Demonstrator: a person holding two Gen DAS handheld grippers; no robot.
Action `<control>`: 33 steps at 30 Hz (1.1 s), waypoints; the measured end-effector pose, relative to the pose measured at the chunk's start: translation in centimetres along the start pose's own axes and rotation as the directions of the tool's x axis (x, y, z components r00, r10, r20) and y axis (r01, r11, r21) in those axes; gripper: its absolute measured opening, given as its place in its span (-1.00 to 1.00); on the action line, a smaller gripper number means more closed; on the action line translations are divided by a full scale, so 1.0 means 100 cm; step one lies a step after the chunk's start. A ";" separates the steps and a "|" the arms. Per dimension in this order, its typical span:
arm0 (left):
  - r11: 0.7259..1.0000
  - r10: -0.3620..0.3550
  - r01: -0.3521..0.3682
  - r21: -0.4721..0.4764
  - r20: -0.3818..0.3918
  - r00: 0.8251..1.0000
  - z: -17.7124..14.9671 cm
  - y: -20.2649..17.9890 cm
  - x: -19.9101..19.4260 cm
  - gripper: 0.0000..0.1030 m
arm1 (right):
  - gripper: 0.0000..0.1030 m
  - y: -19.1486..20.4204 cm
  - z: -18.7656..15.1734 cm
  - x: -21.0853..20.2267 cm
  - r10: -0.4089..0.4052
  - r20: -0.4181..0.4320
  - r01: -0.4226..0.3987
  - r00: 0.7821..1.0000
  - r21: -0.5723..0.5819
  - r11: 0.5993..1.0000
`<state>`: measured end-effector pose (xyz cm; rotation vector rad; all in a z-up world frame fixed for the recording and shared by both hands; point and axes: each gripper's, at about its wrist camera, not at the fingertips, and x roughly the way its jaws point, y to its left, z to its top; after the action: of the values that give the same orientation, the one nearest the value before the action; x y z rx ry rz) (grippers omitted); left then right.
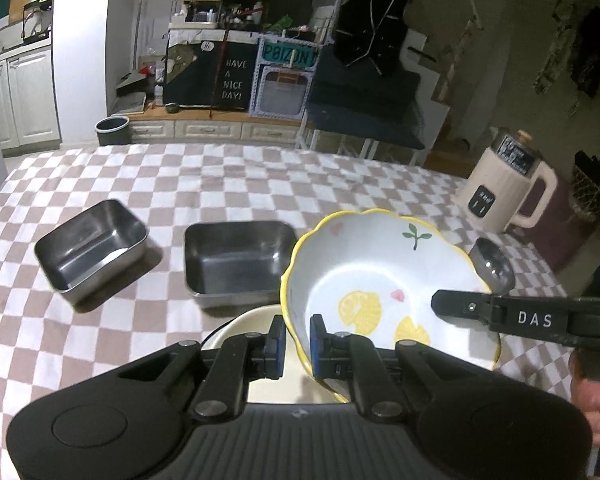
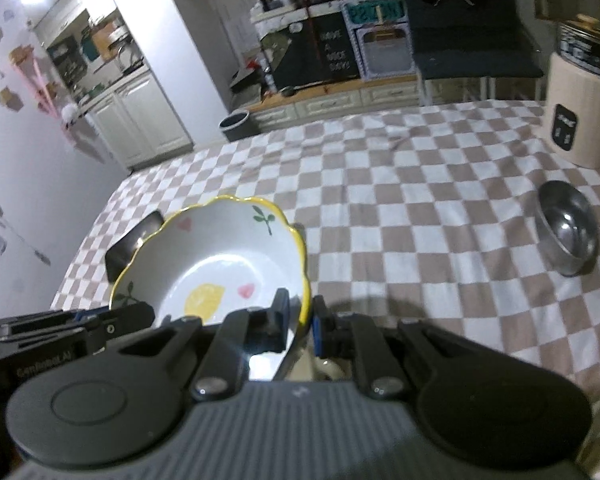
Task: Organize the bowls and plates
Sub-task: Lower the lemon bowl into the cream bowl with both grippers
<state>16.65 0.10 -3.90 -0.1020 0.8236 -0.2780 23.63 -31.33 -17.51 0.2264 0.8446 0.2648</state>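
From the left wrist view, the left gripper [image 1: 298,340] has its fingers pinched on the near rim of the lemon-patterned bowl [image 1: 380,280], one blue pad inside the wall and one outside. The bowl hangs tilted above the checked surface [image 1: 180,184], its hollow turned toward the camera. The right gripper [image 1: 460,306] reaches in from the right and clasps the bowl's opposite rim. Just under the bowl, at the near edge of the surface, lies a cream plate [image 1: 244,320], partly hidden by the gripper. Two steel trays sit toward the left side: the left tray [image 1: 90,250] and the middle tray [image 1: 238,262]. A small steel bowl [image 1: 492,266] peeks out behind the lemon bowl, and a cream kettle [image 1: 504,196] stands near the far right edge.

From the right wrist view, the right gripper [image 2: 300,322] is likewise clamped on the bowl's [image 2: 216,256] yellow rim, with the left gripper [image 2: 80,320] at the lower left. The small steel bowl [image 2: 566,236] sits well apart to the right.

The step in hand looks like a two-handed carry of the lemon bowl. Next it probably needs levelling and setting down on the cream plate or beside the other dishes, with both grips released only once it rests.
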 end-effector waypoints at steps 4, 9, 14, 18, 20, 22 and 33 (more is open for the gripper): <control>1.000 0.007 -0.007 0.003 -0.032 0.999 -0.008 0.008 0.006 -0.75 | -0.72 0.011 -0.005 0.007 -0.014 -0.036 0.013 0.999 -0.045 0.999; 1.000 0.009 -0.008 0.020 -0.065 0.998 -0.014 0.014 0.014 -0.75 | -0.72 0.012 -0.010 0.016 -0.026 -0.075 0.021 0.997 -0.068 0.997; 1.000 0.013 -0.010 0.025 -0.101 0.995 -0.021 0.020 0.020 -0.75 | -0.72 0.018 -0.018 0.023 -0.045 -0.114 0.033 0.992 -0.105 0.994; 1.000 0.019 -0.016 0.024 -0.116 0.993 -0.025 0.025 0.022 -0.75 | -0.71 0.022 -0.023 0.031 -0.048 -0.155 0.031 0.987 -0.110 0.993; 0.999 0.025 -0.023 0.022 -0.124 0.992 -0.027 0.028 0.023 -0.76 | -0.71 0.023 -0.025 0.036 -0.048 -0.173 0.029 0.984 -0.109 0.994; 0.999 0.031 -0.028 0.021 -0.136 0.990 -0.029 0.030 0.024 -0.75 | -0.71 0.026 -0.026 0.039 -0.054 -0.188 0.032 0.981 -0.118 0.993; 0.999 0.050 -0.045 0.029 -0.169 0.984 -0.033 0.039 0.030 -0.76 | -0.72 0.040 -0.033 0.051 -0.093 -0.231 0.054 0.969 -0.170 0.984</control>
<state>16.94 3.02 -9.04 -0.0355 0.9901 -0.2541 23.85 -25.61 -22.01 0.0099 1.0613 0.2931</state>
